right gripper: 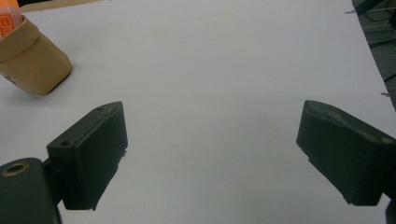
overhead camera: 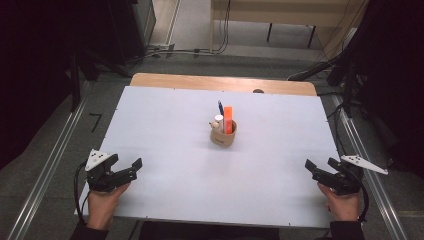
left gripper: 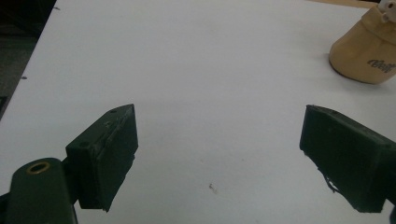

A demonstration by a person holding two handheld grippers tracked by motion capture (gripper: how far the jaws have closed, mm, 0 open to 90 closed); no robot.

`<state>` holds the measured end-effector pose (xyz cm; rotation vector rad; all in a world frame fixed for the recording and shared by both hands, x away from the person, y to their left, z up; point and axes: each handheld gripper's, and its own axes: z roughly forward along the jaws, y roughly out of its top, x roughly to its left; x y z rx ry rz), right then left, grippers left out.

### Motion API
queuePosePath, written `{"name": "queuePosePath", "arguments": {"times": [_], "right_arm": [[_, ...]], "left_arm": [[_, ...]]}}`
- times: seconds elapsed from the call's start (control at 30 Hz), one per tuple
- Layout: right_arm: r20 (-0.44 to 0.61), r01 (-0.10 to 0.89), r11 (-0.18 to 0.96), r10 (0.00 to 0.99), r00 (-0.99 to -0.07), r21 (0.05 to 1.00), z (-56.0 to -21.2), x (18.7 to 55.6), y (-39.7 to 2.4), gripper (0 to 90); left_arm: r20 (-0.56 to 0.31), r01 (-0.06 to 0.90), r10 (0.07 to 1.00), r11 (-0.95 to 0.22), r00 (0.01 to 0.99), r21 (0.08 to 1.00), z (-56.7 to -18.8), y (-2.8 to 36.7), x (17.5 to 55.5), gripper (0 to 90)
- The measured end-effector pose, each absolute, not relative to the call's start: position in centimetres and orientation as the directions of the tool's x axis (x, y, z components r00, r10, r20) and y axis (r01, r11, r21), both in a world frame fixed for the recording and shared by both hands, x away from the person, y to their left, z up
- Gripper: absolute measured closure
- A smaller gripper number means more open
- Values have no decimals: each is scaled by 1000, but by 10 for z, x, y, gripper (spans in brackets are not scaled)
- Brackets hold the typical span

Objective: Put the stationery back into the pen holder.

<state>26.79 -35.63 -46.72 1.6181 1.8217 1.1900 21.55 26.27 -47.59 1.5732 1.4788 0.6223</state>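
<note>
Two grippers frame this scene, and we read it from the largest element downward. The white table (overhead camera: 165,130) spans nearly the whole high view, with a strip of bare wood along its far edge. Near its middle stands the tan holder (overhead camera: 223,134), a small soft-sided cup; the left gripper view shows it at upper right (left gripper: 364,51) and the right gripper view at upper left (right gripper: 32,60), so we place it ahead of and between the two tools, well apart from both. The left gripper (overhead camera: 129,171) rests at the near left edge and the right gripper (overhead camera: 317,171) at the near right edge, each held in a hand (overhead camera: 102,207); in both gripper views the jaws stand wide, with bare table between them and nothing gripped. Inside the holder we distinguish an orange marker (overhead camera: 228,120), a white-capped tube (overhead camera: 218,122) and a dark blue pen (overhead camera: 220,107), all upright and packed close together. We judge this to be a resting stance with no approach yet begun. The next move, in our view, calls for one gripper to travel forward to the holder, narrow its opening, and align over a single item so that its neighbours are not caught.
</note>
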Motion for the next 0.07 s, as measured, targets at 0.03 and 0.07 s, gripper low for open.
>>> {"name": "queuePosePath", "arguments": {"times": [0.03,0.07], "right_arm": [[221,582,-50,948,-227,811,-467,268,-357,71],[221,581,-51,949,-225,812,-467,268,-357,71]], "left_arm": [[-200,531,964,79,175,844,-476,262,215,97],[-203,529,963,79,179,845,-476,262,216,80]]}}
